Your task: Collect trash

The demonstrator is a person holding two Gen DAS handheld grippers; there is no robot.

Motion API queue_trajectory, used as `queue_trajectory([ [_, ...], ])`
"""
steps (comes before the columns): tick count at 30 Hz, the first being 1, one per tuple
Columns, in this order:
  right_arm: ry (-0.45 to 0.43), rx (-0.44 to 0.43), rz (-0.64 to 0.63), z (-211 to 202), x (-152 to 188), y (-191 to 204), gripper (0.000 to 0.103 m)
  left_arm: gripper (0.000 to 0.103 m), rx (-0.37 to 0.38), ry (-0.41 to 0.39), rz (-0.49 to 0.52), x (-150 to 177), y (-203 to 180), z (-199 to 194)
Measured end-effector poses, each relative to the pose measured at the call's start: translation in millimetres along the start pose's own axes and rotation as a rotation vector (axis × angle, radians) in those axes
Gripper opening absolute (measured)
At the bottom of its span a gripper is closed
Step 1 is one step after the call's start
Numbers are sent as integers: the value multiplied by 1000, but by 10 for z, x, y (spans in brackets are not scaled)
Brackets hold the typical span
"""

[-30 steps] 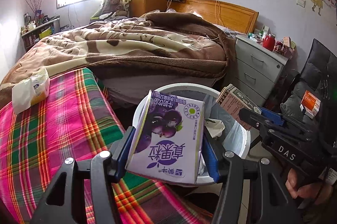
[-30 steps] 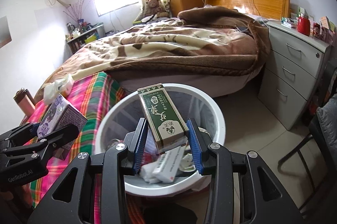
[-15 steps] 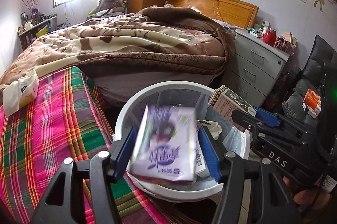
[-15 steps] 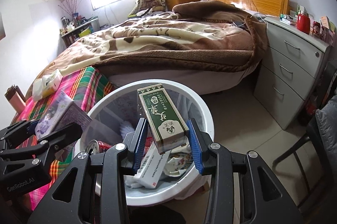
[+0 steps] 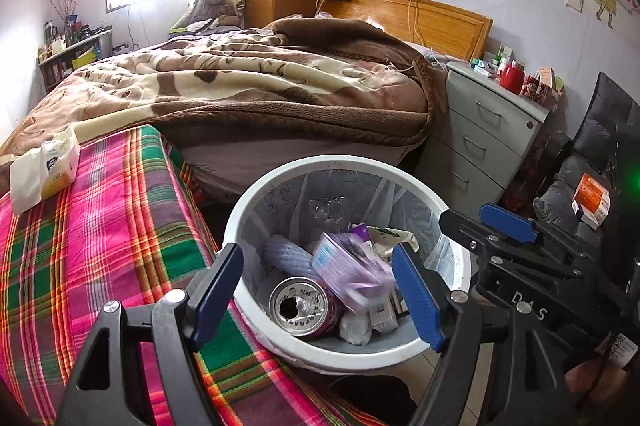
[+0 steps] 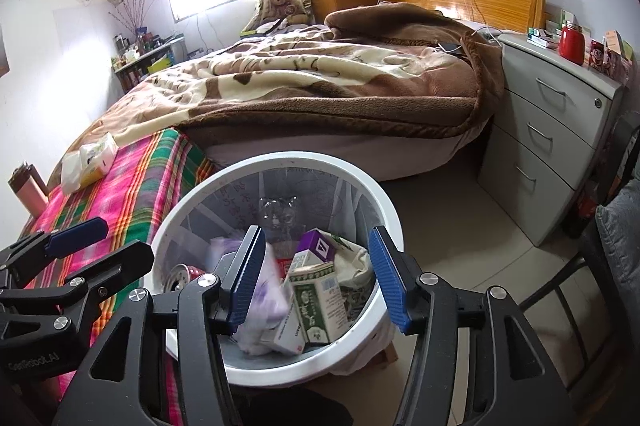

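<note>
Drop step in hand: left gripper point(image 5: 318, 292) and right gripper point(image 6: 316, 278) jaws just opened, nothing pinched; purple carton point(image 5: 352, 270) and green box point(image 6: 316, 300) released into bin point(image 5: 248, 201). Next: remaining trash to be sought.

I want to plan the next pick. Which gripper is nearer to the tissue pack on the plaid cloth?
Left. The left gripper hangs over the bin beside the cloth that bears the tissue pack. The right gripper hangs over the bin's far side, farther from the pack.
</note>
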State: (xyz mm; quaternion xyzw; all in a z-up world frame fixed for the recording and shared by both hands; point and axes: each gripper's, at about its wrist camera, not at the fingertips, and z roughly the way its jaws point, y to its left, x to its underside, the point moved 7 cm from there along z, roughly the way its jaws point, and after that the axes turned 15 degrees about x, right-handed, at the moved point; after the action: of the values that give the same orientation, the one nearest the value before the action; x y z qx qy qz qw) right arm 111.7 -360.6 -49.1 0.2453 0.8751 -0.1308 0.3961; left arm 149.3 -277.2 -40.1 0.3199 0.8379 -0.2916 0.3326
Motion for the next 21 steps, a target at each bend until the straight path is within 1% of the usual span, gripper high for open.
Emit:
queue_trajectory([
  [6, -14, -12, -2, -100, 36, 62, 56, 79, -12, -26, -7, 32, 19, -164],
  [12, -41, -21, -12, -264, 88, 146, 56, 80, -44, -59, -15, 114, 53, -393],
  [16, -63, -35, -11, -402, 124, 188, 61, 82, -80, -84, -19, 181, 77, -567],
  [21, -104, -60, -29, -604, 194, 315, 62, 82, -129, -123, -31, 296, 137, -818],
])
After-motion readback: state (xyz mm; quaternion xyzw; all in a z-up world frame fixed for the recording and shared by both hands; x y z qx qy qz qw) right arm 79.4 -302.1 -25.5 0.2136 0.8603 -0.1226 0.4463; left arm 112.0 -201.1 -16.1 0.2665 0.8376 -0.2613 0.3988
